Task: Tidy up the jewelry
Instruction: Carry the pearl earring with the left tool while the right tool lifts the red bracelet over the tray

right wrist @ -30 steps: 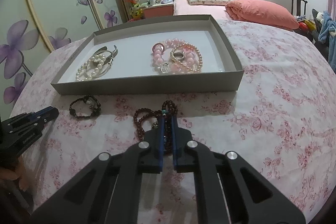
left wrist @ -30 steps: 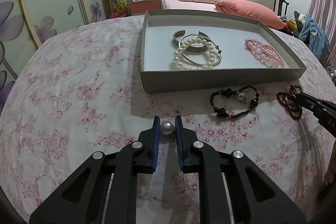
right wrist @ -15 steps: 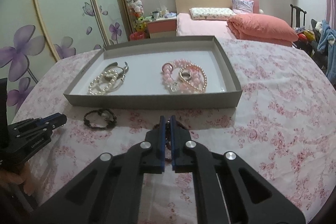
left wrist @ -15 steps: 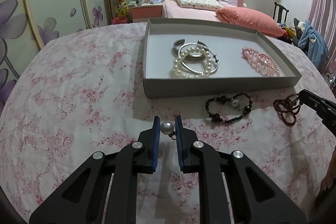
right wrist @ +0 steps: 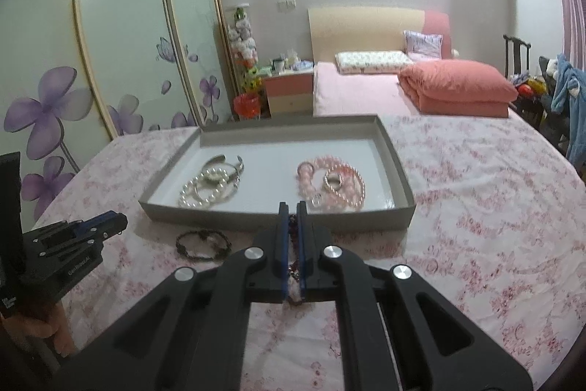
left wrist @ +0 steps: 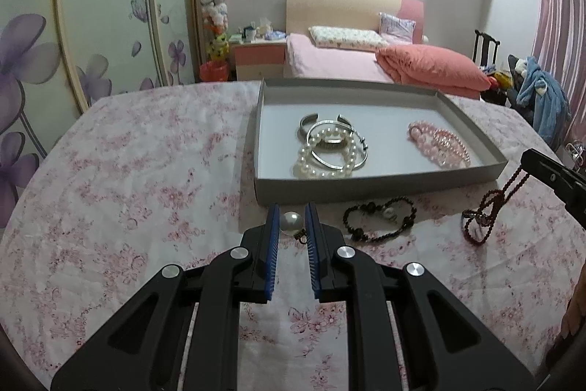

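My left gripper is shut on a pearl earring, held above the floral cloth just in front of the grey tray. My right gripper is shut on a dark red bead strand, which hangs from its tip at the tray's right front corner. In the right wrist view those beads show only between the pads. The tray holds a pearl bracelet with silver bangles and pink bead bracelets. A black bead bracelet lies on the cloth between the two grippers.
The table wears a pink floral cloth. Behind it stand a bed, a nightstand and flower-painted wardrobe doors. A chair with blue clothing is at the far right. A hand holds the left gripper.
Both grippers have risen and tilted up with their pieces. The dark red strand has come up off the cloth and now dangles from the right gripper.
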### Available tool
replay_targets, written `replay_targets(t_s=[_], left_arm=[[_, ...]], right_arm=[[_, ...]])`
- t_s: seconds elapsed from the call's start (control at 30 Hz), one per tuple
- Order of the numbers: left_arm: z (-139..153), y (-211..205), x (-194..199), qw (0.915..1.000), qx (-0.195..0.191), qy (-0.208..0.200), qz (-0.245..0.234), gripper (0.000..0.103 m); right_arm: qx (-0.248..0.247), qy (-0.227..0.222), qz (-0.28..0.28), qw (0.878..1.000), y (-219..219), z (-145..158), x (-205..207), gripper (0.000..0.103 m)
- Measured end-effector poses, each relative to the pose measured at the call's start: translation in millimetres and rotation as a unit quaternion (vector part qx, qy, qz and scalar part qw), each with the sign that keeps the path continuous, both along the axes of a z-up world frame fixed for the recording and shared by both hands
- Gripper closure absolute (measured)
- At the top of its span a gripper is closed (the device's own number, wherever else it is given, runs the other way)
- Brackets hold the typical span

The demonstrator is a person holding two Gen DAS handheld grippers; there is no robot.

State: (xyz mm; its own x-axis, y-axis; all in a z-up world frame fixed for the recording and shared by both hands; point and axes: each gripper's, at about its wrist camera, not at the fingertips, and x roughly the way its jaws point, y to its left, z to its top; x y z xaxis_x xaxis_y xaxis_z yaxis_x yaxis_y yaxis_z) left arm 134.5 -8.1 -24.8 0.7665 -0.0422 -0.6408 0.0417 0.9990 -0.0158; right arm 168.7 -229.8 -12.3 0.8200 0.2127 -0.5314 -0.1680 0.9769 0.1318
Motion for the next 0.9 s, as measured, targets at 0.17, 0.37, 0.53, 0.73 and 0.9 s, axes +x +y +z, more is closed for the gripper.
replay_targets(t_s=[0.17,0.37,0.53,0.73,0.9], left_arm=[[9,-2,-6,0.9996,0.001,-0.026,0.003,0.088],[18,-5,-12,0.9985,0.000,-0.055,0.007,0.088],[24,-11,-14,0.9972,0.002,-0.074,0.006,0.088],[31,-18,-16,0.9953,0.005,-0.096,0.002,0.088],[39,-23,-15,0.9935,0.005,-0.114,-0.003,0.088]], right_arm=[[0.002,-0.023,-0.001,1.000,3,8,-6,0.098],[0.001,-0.056,-0.006,0.998,6,20,-13,0.098],[-0.006,-0.082,-0.010,0.997,12,27,-17,0.098],[-0.020,-0.118,-0.012,0.993,21,37,-22,0.098],[-0.023,-0.142,-0.017,0.989,23,45,-23,0.098]])
